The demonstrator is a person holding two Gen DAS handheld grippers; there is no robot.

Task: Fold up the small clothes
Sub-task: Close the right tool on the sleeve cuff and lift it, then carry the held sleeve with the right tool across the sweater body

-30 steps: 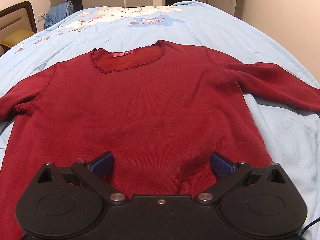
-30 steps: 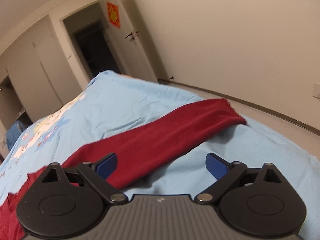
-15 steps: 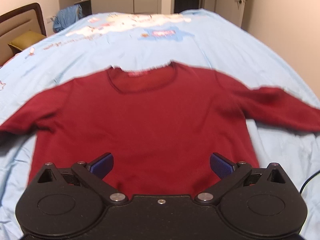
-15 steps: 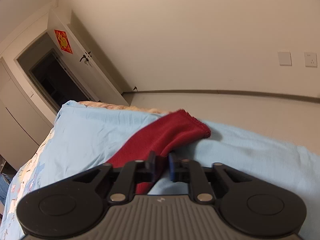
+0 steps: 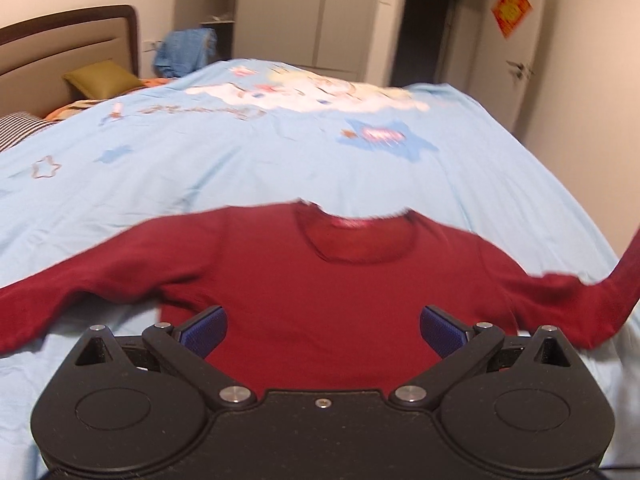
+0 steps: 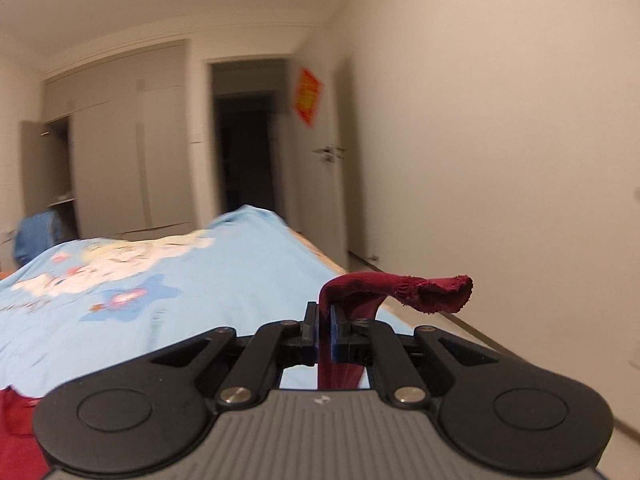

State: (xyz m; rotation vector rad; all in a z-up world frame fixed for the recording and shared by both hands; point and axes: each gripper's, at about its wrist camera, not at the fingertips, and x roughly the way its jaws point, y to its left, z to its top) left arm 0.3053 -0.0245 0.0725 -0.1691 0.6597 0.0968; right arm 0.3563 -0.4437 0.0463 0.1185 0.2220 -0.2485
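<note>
A dark red long-sleeved sweater (image 5: 320,280) lies flat, front up, on the light blue bedspread (image 5: 280,168), neckline away from me. My left gripper (image 5: 323,330) is open and empty, hovering over the sweater's lower body. My right gripper (image 6: 325,332) is shut on the sweater's right sleeve (image 6: 400,288) near the cuff and holds it up off the bed; the cuff flops over to the right. In the left wrist view that sleeve (image 5: 616,292) rises at the right edge.
The bed's headboard (image 5: 68,52) and pillows (image 5: 100,78) are at the far left. Blue clothing (image 5: 184,50) sits by the wardrobe (image 5: 312,12). A doorway (image 6: 244,152) and a wall (image 6: 500,160) are on the right, past the bed's edge.
My right gripper closed on the right sleeve and lifted it off the bed. My left gripper pulled back and tilted up, staying open.
</note>
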